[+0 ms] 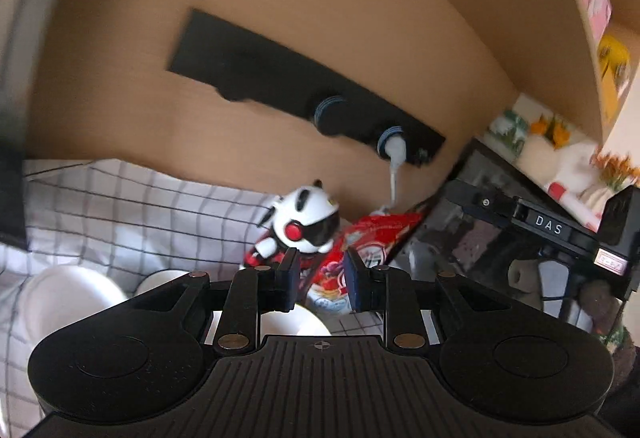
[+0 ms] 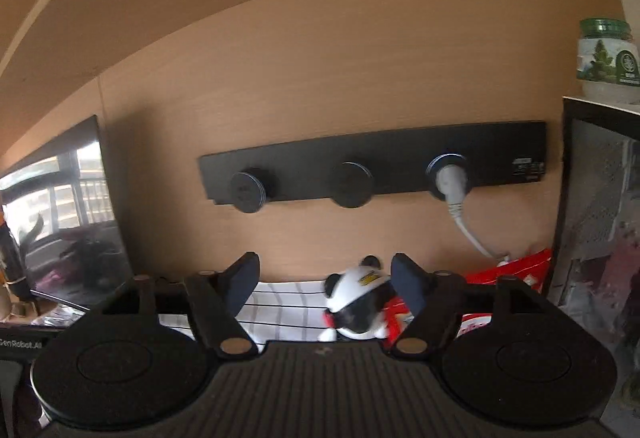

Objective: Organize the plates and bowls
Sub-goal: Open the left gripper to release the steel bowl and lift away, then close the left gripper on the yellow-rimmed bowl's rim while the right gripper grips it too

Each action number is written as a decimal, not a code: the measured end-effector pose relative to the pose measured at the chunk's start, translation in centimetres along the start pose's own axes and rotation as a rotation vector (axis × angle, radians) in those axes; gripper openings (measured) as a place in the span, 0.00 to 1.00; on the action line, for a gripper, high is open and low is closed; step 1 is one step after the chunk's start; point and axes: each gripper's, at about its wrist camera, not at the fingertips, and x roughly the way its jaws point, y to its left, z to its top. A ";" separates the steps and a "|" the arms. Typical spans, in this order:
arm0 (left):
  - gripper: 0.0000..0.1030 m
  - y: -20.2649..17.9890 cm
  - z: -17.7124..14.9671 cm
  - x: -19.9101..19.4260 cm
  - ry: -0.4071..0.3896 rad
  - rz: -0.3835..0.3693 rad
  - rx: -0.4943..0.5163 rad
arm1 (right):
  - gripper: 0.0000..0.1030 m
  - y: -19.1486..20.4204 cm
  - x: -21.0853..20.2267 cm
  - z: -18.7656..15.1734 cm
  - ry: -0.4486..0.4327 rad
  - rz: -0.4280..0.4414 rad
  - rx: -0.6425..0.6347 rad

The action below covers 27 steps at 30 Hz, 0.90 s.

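In the left wrist view, white dishes lie low on a checked cloth (image 1: pixel 120 206): a wide plate (image 1: pixel 68 298) at the left, a small bowl (image 1: pixel 160 278) beside it, and another white dish (image 1: pixel 296 322) partly hidden under my left gripper (image 1: pixel 320 278). That gripper is open and empty, held above the dishes. In the right wrist view, my right gripper (image 2: pixel 324 282) is open wide and empty; no dish shows there.
A panda toy (image 1: pixel 304 222) (image 2: pixel 356 302) and a red snack bag (image 1: pixel 360 254) sit at the back. A black socket strip (image 2: pixel 376 166) with a white plug is on the wooden wall. A black cabinet (image 1: pixel 500 238) stands right, a dark screen (image 2: pixel 68 214) left.
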 end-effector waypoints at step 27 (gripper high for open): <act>0.28 4.8 -12.3 19.2 0.416 0.410 -0.418 | 0.49 -10.9 17.4 -18.8 0.430 0.043 0.188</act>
